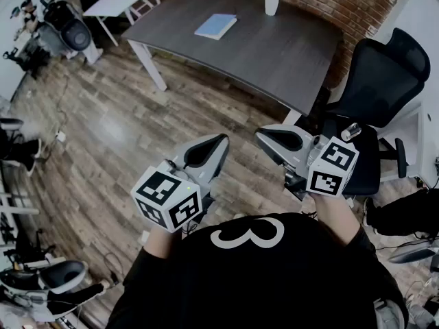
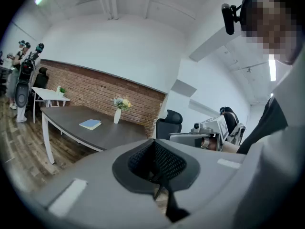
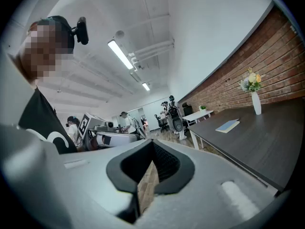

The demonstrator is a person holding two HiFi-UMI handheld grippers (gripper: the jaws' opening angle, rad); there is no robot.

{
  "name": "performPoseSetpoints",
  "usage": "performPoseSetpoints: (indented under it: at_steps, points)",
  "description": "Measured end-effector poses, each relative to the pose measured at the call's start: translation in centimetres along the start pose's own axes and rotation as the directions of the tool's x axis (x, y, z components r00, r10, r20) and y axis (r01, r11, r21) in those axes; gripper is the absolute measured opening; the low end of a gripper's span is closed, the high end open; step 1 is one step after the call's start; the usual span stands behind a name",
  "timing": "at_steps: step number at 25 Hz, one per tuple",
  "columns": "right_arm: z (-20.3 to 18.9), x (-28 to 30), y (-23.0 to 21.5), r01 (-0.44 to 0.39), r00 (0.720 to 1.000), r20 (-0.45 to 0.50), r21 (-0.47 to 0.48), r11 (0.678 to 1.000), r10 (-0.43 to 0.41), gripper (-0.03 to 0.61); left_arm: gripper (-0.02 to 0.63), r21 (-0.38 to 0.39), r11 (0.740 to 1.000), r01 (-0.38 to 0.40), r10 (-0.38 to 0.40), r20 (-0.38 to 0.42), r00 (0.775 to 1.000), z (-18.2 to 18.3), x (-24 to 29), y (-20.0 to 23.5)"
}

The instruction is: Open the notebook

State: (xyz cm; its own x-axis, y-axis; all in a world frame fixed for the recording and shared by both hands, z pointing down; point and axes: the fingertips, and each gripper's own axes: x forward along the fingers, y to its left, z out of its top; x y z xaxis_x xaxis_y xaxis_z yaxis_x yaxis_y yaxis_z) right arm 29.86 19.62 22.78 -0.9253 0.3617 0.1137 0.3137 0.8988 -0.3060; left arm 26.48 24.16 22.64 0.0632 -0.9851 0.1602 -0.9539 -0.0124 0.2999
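From the head view, both grippers are held out level over the plank-patterned wooden floor (image 1: 103, 136), well short of the bench (image 1: 274, 53). The left claw (image 1: 221, 141) and the right claw (image 1: 262, 136) are smooth grey wedges with dark pads. Each carries a cube printed with black-and-white squares. The bench has a matte, dark grey top on white legs. The notebook (image 1: 215, 26) lies flat and closed on its far part, a thin blue-covered rectangle set at a slant to the bench's edges. A slim white vase (image 1: 271, 0) with flowers stands beyond it to the right. A black mesh-backed office chair (image 1: 384, 81) sits at the bench's right end.

In the left gripper view, the left claw (image 2: 153, 143) is pressed together – two mesh-textured black pads meeting at the tips, nothing between them. Ahead and to the left the notebook (image 2: 90, 124) rests on the bench, just left of the vase (image 2: 117, 115), and a red brick wall (image 2: 95, 89) runs behind.

In the right gripper view, the right claw (image 3: 152, 144) also meets at its tips and holds nothing – only a sliver of floor shows behind the pads. The notebook (image 3: 227, 126) is off to the right. Its long axis runs roughly along the bench toward the vase (image 3: 256, 103). Its spine side is too small to tell.
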Motion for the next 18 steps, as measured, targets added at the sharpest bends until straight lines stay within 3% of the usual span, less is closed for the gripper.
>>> performPoseSetpoints:
  at_steps: [11, 18]
  points:
    - [-0.1, 0.7, -0.8, -0.006, 1.000, 0.015, 0.032, 0.999, 0.006, 0.000, 0.012, -0.005, 1.000, -0.011, 0.011, -0.019, 1.000, -0.5, 0.2, 1.3]
    - [0.1, 3.3, -4.8, -0.007, 1.000, 0.016, 0.066, 0.998, 0.006, 0.000, 0.012, -0.003, 0.999, -0.032, 0.032, -0.032, 0.999, 0.3, 2.0, 4.6]
